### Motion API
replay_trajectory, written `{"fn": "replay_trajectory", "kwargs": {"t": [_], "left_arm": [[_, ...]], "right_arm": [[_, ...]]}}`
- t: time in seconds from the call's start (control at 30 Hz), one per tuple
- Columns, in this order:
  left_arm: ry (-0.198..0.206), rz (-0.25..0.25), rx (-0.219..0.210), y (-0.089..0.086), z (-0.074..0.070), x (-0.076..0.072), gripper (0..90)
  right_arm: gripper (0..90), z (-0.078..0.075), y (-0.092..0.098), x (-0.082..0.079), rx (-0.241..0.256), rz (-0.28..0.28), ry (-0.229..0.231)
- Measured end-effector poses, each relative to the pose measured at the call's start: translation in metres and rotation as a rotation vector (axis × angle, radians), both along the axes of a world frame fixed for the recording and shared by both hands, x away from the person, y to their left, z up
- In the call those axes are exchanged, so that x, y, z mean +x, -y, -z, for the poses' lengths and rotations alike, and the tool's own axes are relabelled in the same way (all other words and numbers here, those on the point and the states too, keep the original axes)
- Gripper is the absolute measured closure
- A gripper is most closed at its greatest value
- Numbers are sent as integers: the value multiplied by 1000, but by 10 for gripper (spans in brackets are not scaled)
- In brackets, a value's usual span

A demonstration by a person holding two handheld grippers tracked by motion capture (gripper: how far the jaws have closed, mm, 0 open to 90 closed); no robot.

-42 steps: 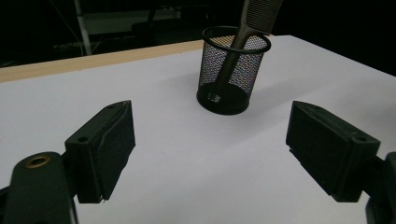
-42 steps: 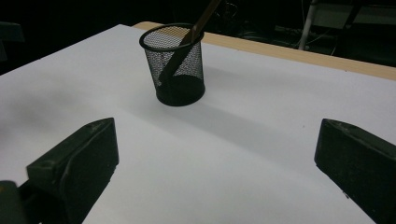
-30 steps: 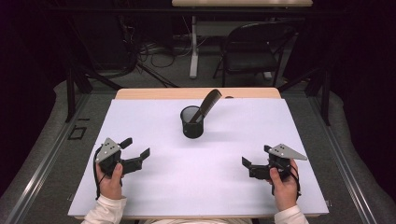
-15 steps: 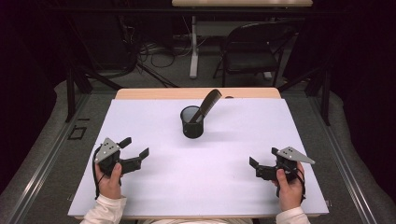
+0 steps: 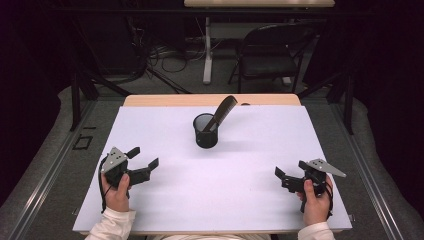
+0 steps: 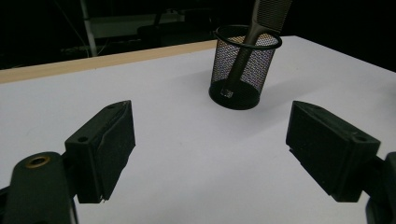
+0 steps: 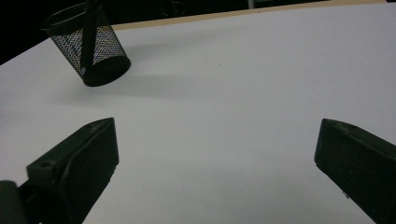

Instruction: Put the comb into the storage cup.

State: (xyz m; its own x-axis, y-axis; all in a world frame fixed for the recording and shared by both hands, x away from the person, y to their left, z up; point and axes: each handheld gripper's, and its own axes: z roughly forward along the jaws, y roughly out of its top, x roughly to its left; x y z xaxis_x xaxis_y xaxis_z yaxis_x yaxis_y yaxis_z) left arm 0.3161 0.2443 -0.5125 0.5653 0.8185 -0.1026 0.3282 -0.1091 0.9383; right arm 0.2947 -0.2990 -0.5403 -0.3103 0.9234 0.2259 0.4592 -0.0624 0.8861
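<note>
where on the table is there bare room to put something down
Nearly all of the white table is bare: the wide stretch between the left claw and right claw, and both sides of the mesh cup. The one occupied spot is that cup with the comb, near the far edge.

Dim dark room, white-topped table with a pale wooden far edge, grey carpeted floor, black metal-framed chair behind the table, white post of a second table, tangled black cables, dark curtained sides
</note>
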Motion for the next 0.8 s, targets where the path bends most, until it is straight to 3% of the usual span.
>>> {"fn": "replay_trajectory", "kwargs": {"t": [0.2, 0.8], "left_arm": [[-1, -5, 2, -1, 1, 1, 159], [-11, -5, 13, 0, 3, 4, 159]], "right_arm": [[0, 4, 6, 3, 37, 39, -20], [2, 8, 17, 3, 67, 68, -60]]}}
